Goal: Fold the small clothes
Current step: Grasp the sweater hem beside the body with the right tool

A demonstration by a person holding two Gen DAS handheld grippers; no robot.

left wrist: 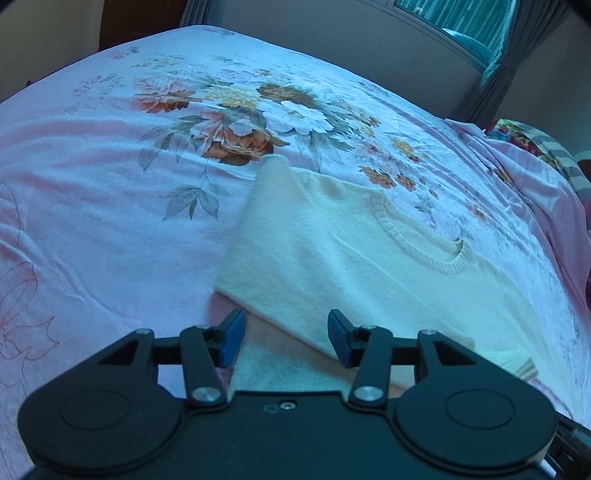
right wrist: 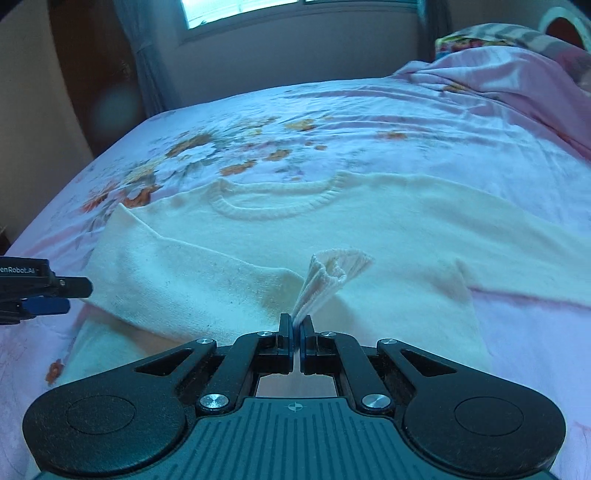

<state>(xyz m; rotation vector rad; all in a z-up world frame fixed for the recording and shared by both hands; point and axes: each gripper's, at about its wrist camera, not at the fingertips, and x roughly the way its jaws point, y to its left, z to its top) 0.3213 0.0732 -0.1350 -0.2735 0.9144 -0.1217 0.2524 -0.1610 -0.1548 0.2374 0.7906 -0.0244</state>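
A cream knit sweater [left wrist: 325, 243] lies flat on the bed, its ribbed neckline [right wrist: 273, 208] towards the far side. Its left sleeve is folded across the body. In the right wrist view my right gripper [right wrist: 295, 325] is shut on the ribbed sleeve cuff [right wrist: 332, 269], which stands up from the sweater's [right wrist: 388, 221] lower middle. My left gripper [left wrist: 287, 338] hovers over the near edge of the folded sleeve with its blue pads [left wrist: 232, 339] apart and nothing pressed between them. The left gripper [right wrist: 70, 297] also shows at the left edge of the right wrist view.
The bed carries a pink floral sheet [left wrist: 110, 166]. A bunched pink blanket [right wrist: 498, 70] and a colourful pillow [right wrist: 465, 38] lie at the far right. Behind the bed are a wall, a window [right wrist: 236, 11] and grey curtains [right wrist: 140, 59].
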